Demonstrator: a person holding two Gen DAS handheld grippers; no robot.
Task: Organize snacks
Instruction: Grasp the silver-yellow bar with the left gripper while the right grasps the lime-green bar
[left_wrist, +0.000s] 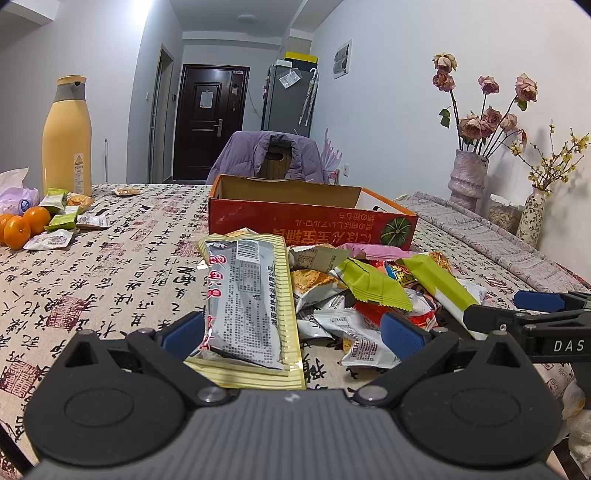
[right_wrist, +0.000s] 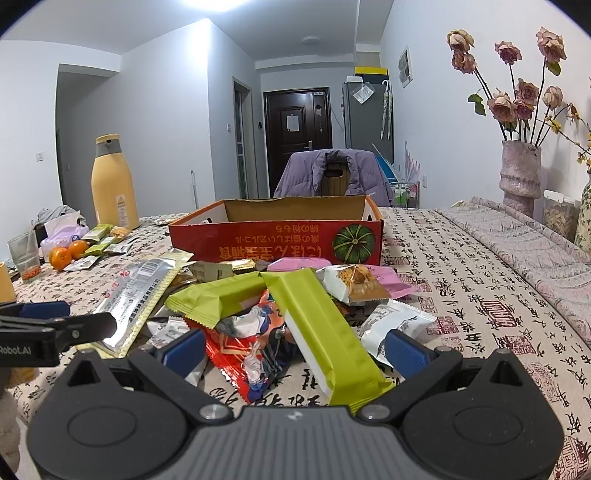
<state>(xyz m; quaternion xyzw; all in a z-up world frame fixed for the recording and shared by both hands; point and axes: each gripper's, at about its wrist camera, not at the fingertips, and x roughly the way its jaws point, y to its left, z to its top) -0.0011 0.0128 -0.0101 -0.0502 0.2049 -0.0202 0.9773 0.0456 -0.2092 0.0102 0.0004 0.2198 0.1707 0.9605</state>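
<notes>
A: Sitting spread around a silver-and-yellow packet (left_wrist: 245, 306), left claw (left_wrist: 291, 332) isn't pinching.

B: Right claw (right_wrist: 295, 349) gapes too, straddling a green bar (right_wrist: 321, 332). Red box (right_wrist: 275, 240) at 12 o'clock on the table (right_wrist: 461, 280).

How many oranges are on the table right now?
2 clearly visible in the right wrist view: one orange and another orange beside it, far left near the yellow bottle. More may be hidden.

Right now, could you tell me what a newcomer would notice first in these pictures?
Probably the bright heap of snack packets on the calligraphy-print tablecloth, just in front of the red cardboard box. Next, the tall yellow bottle at far left by the oranges, and the dried roses in a vase at right.
</notes>
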